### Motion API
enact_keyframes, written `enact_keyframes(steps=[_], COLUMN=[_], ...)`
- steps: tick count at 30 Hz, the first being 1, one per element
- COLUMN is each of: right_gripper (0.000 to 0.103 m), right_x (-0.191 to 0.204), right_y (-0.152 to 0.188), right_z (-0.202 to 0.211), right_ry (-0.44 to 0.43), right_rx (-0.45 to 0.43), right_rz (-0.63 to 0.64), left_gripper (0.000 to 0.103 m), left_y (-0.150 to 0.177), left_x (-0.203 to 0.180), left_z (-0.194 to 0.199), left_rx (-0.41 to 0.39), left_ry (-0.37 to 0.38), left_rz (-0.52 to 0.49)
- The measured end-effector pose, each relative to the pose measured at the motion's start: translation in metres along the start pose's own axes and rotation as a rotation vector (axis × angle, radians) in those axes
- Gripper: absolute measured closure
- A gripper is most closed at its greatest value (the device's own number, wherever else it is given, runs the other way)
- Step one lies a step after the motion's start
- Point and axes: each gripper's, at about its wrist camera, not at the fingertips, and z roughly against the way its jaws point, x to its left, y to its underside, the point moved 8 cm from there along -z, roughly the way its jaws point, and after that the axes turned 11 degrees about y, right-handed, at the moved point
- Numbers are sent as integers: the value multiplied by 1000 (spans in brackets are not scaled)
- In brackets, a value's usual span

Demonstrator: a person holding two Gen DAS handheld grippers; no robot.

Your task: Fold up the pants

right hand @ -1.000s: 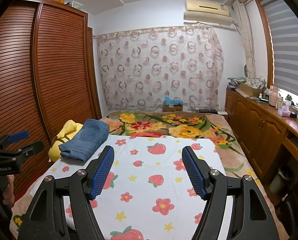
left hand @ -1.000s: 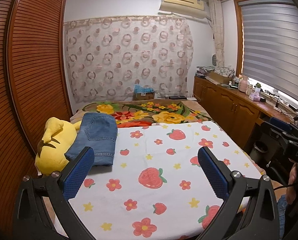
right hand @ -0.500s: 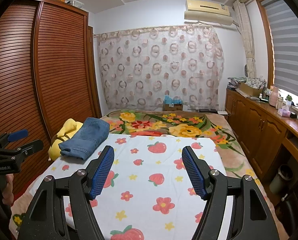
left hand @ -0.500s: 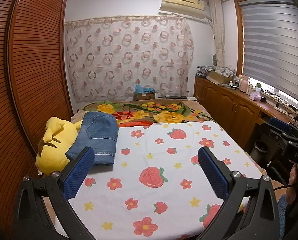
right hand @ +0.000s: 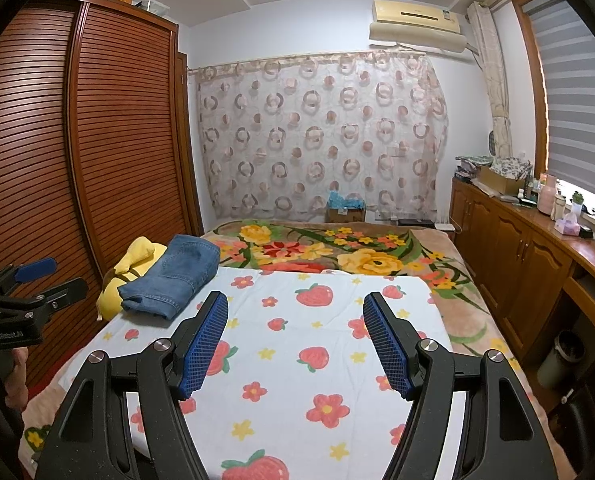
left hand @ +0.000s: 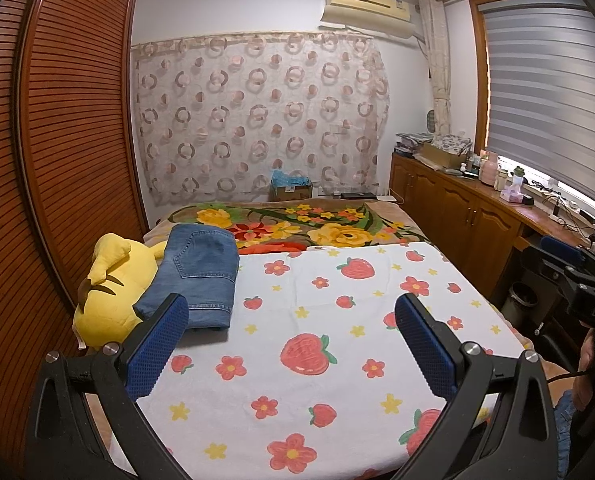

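Jeans (left hand: pixel 201 272): folded, left of centre in left view, on the sheet's (left hand: pixel 317 320) far left corner, leaning on plush (left hand: pixel 113 280).
Plush: yellow, left edge of bed, by wardrobe (left hand: pixel 57 140).
Left tool (left hand: pixel 291 346): spread wide, nothing between pads, over sheet, apart from jeans.
Right tool (right hand: pixel 295 344): spread, empty, lower centre of right view, over sheet.
Blanket (right hand: pixel 337 248): floral, beyond sheet.
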Motion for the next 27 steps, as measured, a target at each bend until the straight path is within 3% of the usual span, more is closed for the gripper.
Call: enact_keyframes(steps=[27], right_gripper=[31], right_x=[-4], right_y=[-1], right_z=[-1], right_ry=[-1], right_rx=[9], right_rz=[9], left_gripper=[0], left_y=[1], left_x=[0], left_z=[0], left_rx=[1], left_ry=[1], left_rz=[0])
